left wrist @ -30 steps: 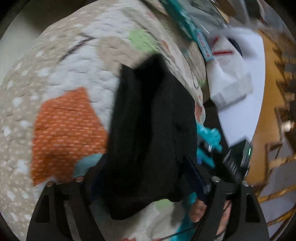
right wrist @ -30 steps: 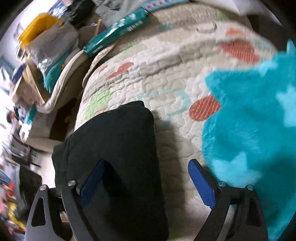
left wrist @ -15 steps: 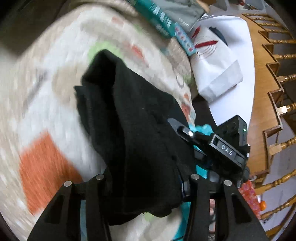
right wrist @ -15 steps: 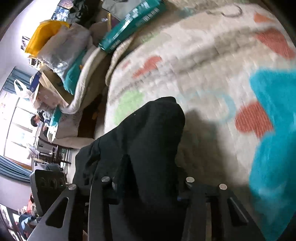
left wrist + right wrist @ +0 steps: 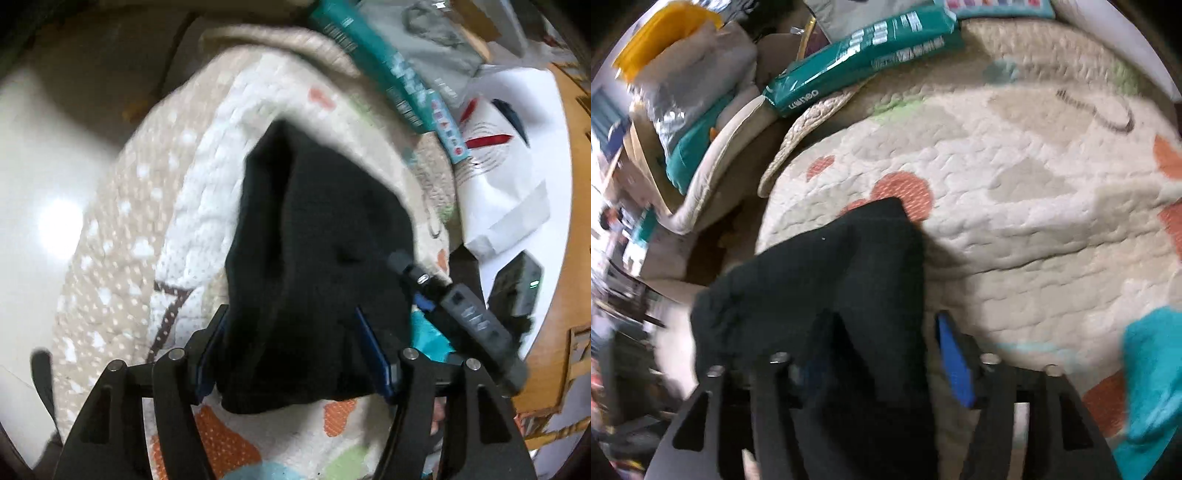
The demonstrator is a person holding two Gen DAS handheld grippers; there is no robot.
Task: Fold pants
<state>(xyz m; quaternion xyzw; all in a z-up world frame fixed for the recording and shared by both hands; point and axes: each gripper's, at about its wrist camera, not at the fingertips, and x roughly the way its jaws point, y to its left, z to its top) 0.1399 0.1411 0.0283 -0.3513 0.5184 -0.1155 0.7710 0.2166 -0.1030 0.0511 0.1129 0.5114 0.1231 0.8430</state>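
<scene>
The black pants (image 5: 314,251) are bunched into a folded bundle, lifted over a quilted patterned blanket (image 5: 147,240). My left gripper (image 5: 291,354) is shut on the near end of the bundle, blue pads pressing its sides. My right gripper (image 5: 875,354) is shut on the other side of the pants (image 5: 827,280); cloth drapes over its left finger and the blue right pad (image 5: 953,362) shows. The right gripper's body also shows in the left wrist view (image 5: 461,314), at the right edge of the pants.
A teal package (image 5: 864,55) lies at the far edge of the blanket (image 5: 1015,184), by piled bedding and a yellow item (image 5: 657,37). A teal fleece (image 5: 1156,387) lies at right. White paper bag (image 5: 509,155) and wooden chairs stand beyond.
Both grippers closed from open onto the pants about half a second ago. They have since lifted and carried the bundle toward the blanket's far edge; both views are motion-blurred.
</scene>
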